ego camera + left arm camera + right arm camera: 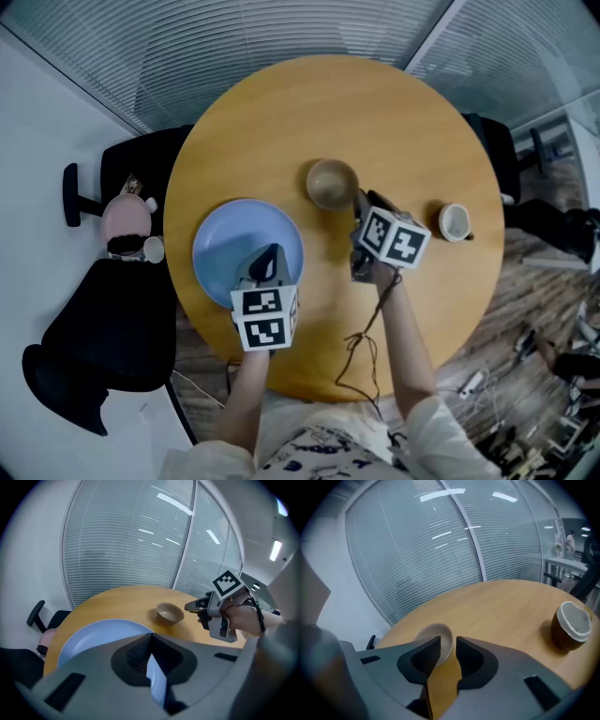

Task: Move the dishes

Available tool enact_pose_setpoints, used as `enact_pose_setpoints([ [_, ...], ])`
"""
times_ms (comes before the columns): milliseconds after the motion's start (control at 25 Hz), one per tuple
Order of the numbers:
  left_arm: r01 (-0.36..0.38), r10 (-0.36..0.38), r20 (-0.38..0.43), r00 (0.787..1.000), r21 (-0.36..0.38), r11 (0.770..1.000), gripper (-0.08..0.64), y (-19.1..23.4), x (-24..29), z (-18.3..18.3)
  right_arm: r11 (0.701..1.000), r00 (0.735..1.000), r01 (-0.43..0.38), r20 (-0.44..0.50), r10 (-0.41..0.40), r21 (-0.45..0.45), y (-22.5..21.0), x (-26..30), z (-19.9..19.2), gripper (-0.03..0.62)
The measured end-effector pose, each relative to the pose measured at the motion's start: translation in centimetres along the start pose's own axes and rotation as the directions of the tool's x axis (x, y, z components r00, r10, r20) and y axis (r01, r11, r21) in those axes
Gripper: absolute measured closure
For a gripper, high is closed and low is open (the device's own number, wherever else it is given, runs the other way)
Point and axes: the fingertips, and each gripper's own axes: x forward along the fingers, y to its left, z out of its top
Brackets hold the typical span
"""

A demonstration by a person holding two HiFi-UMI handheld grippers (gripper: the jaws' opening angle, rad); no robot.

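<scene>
Wood-topped round table here, and I'll use the little tan bowl near its middle as my reference point.

Left of the bowl, and closer to the person, there's a big pale blue plate. It lies flat on the table and doesn't touch the bowl. The left gripper hangs over the side of the plate nearest the bowl and points down at it. Its jaws are pressed together with nothing in them, so it isn't holding the plate. I can't tell if the tips touch it.

Just right of the bowl, the right gripper is nosed up to the rim with its jaws apart. The bowl's edge lines up with the gap, but the pads aren't on it. Further right of the bowl, well apart from it, stands a brown cup with a white inside.

My read is that this is the reach-in for the bowl. The right gripper needs to slide on until the rim sits between the pads, then squeeze and lift. The left one would have to open before it can take the plate.
</scene>
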Motion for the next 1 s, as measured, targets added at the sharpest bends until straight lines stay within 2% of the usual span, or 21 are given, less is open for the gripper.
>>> enact_pose_setpoints([
  [120, 0.003, -0.003, -0.012, 1.000, -0.006, 1.000, 0.558, 0.2, 0.9, -0.2, 1.000, 1.000, 0.003, -0.013, -0.003, 0.009, 0.0, 1.3, -0.2, 0.492],
  [560, -0.008, 0.007, -0.054, 0.999, -0.032, 0.999, 0.558, 1.3, 2.1, -2.1, 0.999, 0.997, 0.034, -0.070, -0.031, 0.037, -0.6, 3.7, -2.1, 0.496],
  [720, -0.013, 0.011, -0.057, 0.998, -0.039, 0.999, 0.558, 1.8, 2.1, -2.4, 0.996, 0.997, 0.059, -0.060, -0.055, 0.064, -0.9, 3.7, -2.1, 0.566],
  [1000, -0.019, 0.017, -0.049, 0.999, -0.037, 0.999, 0.558, 1.9, 1.7, -2.2, 0.995, 0.999, 0.036, -0.041, -0.032, 0.098, -0.6, 3.4, -1.7, 0.577],
])
